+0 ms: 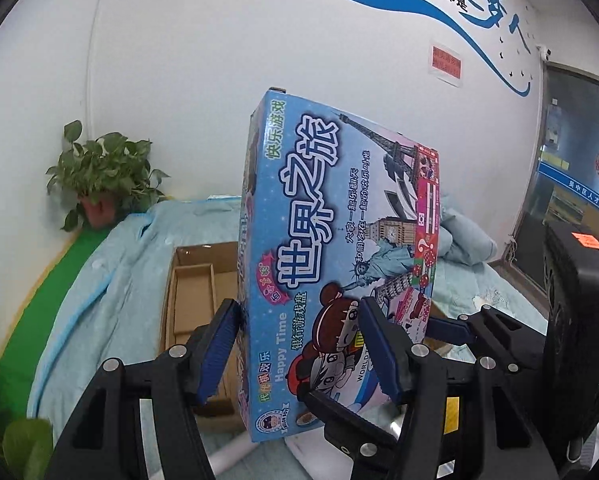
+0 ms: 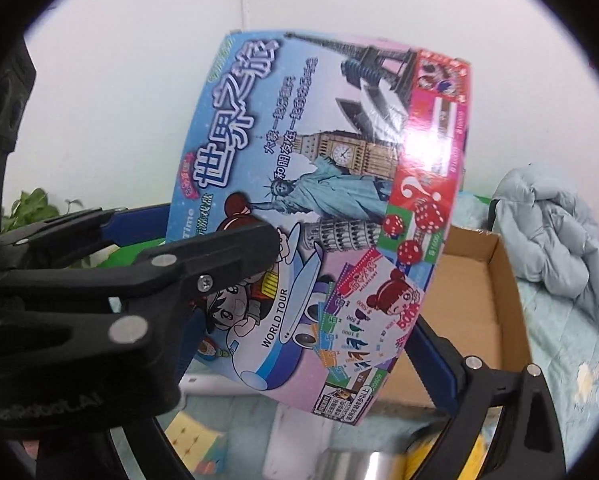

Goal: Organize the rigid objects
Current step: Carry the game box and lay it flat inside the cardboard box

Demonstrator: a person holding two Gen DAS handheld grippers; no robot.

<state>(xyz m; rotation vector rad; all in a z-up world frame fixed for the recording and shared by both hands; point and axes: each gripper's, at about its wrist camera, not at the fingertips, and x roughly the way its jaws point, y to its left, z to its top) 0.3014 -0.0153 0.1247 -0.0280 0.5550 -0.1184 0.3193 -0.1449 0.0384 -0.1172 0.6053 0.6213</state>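
One board-game box (image 1: pixel 331 248) hangs over one open cardboard carton (image 1: pixel 195 292), the left gripper (image 1: pixel 299 348) clamped on its edge, the right gripper's (image 1: pixel 455 328) jaw state unclear.

Blue board-game box (image 1: pixel 331 248), tilted, held aloft

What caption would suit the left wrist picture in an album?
Left gripper holds a game box upright above an open carton on a blue quilt.
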